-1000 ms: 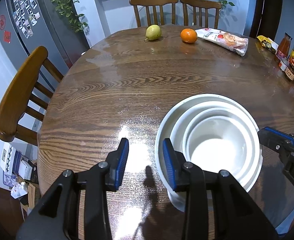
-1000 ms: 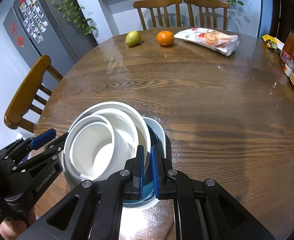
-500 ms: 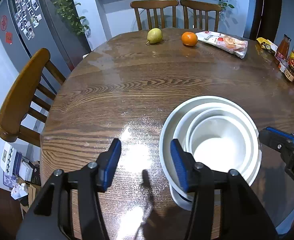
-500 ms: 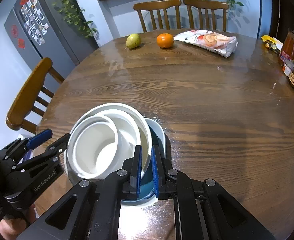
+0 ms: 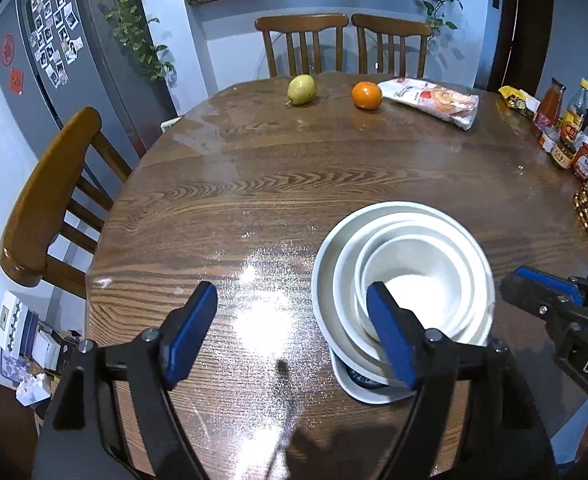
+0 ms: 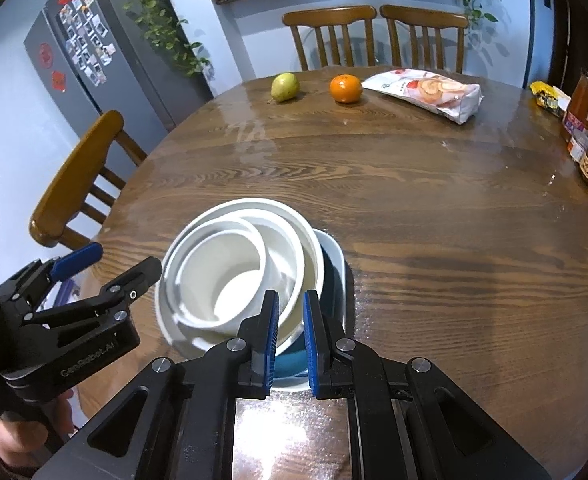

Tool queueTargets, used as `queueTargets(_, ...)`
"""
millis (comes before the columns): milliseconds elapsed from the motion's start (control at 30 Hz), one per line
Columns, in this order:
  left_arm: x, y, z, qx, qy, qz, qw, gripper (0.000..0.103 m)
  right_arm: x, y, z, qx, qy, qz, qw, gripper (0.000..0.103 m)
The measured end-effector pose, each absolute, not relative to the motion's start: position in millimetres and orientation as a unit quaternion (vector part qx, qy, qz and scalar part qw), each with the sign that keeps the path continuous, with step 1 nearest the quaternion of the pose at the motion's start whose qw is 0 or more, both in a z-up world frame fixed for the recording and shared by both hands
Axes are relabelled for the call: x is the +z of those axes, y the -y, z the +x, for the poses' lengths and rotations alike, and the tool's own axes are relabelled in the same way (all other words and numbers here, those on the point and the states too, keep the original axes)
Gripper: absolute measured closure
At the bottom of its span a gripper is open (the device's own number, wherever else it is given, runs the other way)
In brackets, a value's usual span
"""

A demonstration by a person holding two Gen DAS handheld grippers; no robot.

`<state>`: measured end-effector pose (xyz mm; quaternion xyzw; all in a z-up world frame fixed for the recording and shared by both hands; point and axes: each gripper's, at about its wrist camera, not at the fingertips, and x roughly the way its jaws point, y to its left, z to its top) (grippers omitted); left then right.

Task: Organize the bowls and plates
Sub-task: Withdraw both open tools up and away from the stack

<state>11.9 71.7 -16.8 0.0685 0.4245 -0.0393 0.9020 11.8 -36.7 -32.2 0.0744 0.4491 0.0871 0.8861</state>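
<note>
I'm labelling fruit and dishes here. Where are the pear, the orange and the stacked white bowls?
pear [image 5: 302,89], left wrist view, middle of its yellow-green skin.
orange [image 5: 367,95], left wrist view, centre of the fruit.
stacked white bowls [image 6: 230,280], right wrist view, inside the innermost bowl.

"GenRobot.AI" on left gripper [image 6: 106,276] body (partial "DAS" on right gripper [image 5: 534,284]).
</note>
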Motion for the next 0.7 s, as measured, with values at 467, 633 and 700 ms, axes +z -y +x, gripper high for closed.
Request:
queueTargets(467, -1, -74, -12, -0.057, -0.418, 0.078, 0.903, 0.001, -22, 29, -17, 0.103, -0.439, 0.024, 0.892, 0.044)
queueTargets(633, -2, -79, -13, -0.061, -0.432, 0.062, 0.898, 0.001, -23, 27, -22, 0.105, -0.439, 0.014, 0.892, 0.043)
queueTargets(700, -3, -80, -13, -0.058, -0.436, 0.063, 0.896, 0.001, -24, 27, -23, 0.103, -0.441, 0.014, 0.891, 0.043)
